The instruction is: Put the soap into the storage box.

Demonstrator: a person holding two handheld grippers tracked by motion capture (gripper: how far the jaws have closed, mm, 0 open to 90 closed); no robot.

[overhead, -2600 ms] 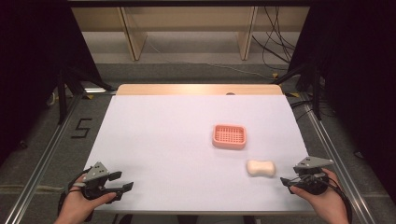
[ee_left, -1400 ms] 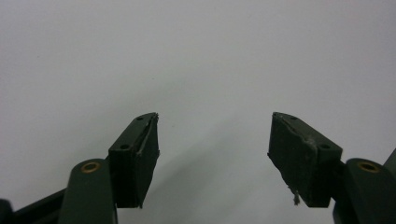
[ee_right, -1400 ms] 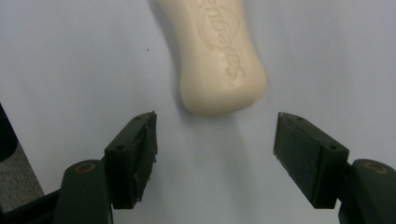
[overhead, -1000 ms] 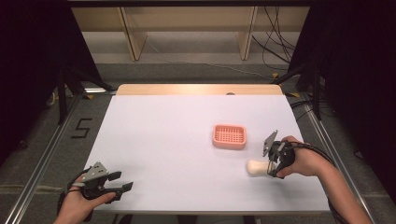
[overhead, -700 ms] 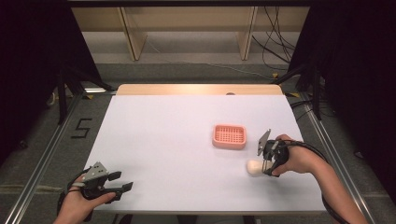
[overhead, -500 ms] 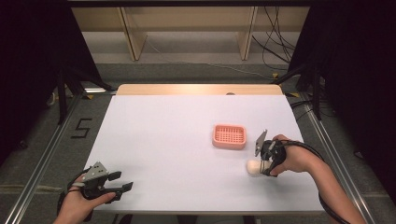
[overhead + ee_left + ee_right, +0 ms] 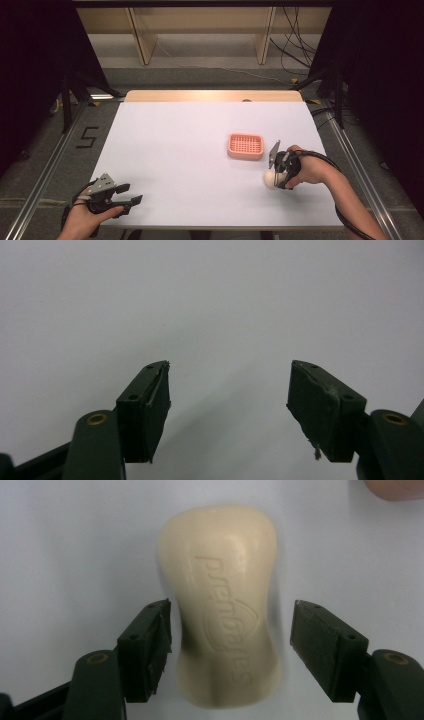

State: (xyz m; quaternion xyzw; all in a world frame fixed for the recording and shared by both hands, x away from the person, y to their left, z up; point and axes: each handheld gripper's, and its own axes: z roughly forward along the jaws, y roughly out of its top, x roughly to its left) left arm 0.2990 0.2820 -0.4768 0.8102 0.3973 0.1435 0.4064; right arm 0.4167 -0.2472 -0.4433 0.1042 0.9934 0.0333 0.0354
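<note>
Cream soap point(image 7: 225, 605) between down-pointed right hand-held gripper point(image 7: 230, 650) jaws

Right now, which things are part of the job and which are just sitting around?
Part of the job:
- soap bar, lying flat between the open jaws of the right gripper, which have just been closing
- pink soap dish, a likely place for it

Just sitting around:
- left gripper, open over the bare white table
</note>
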